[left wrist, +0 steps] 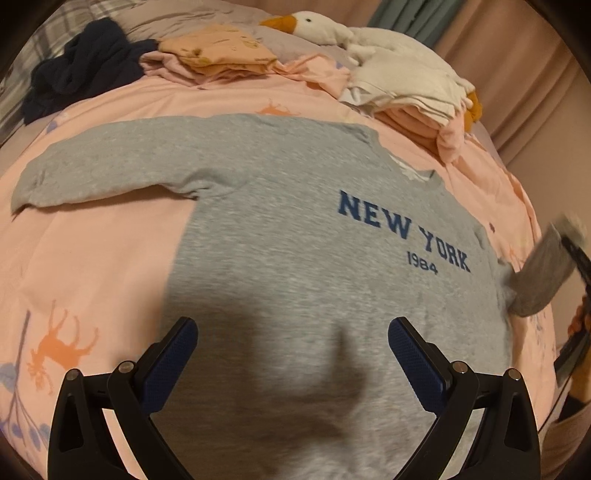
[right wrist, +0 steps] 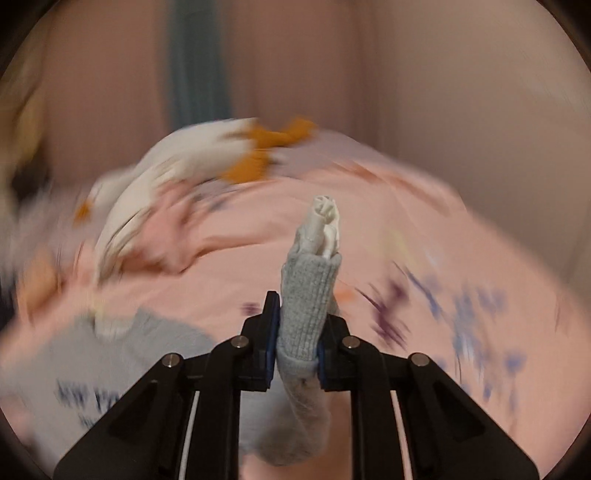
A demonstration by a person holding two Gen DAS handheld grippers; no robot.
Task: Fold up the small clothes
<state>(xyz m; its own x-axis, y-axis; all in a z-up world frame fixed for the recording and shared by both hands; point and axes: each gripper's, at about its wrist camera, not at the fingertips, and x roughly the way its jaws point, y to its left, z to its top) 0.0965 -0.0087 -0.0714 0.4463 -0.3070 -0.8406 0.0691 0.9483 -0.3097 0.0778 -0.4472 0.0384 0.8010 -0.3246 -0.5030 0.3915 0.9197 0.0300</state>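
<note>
A grey sweatshirt (left wrist: 280, 229) with "NEW YORK 1984" in blue lies flat on the pink bedcover (left wrist: 110, 258). Its one sleeve (left wrist: 110, 166) stretches out to the left. My left gripper (left wrist: 291, 343) hovers open over the lower body of the sweatshirt, nothing between its blue pads (left wrist: 173, 362). My right gripper (right wrist: 297, 325) is shut on the other sleeve's ribbed cuff (right wrist: 308, 295), lifted off the bed, a white inner cuff (right wrist: 325, 218) poking out. In the left wrist view that raised sleeve (left wrist: 539, 273) shows blurred at the right edge.
At the far side of the bed lie a dark navy garment (left wrist: 81, 70), a stack of folded peach clothes (left wrist: 218, 51), a white goose plush (left wrist: 332, 29) and folded white and peach clothes (left wrist: 413, 96). A curtain (left wrist: 517, 92) hangs beyond the bed.
</note>
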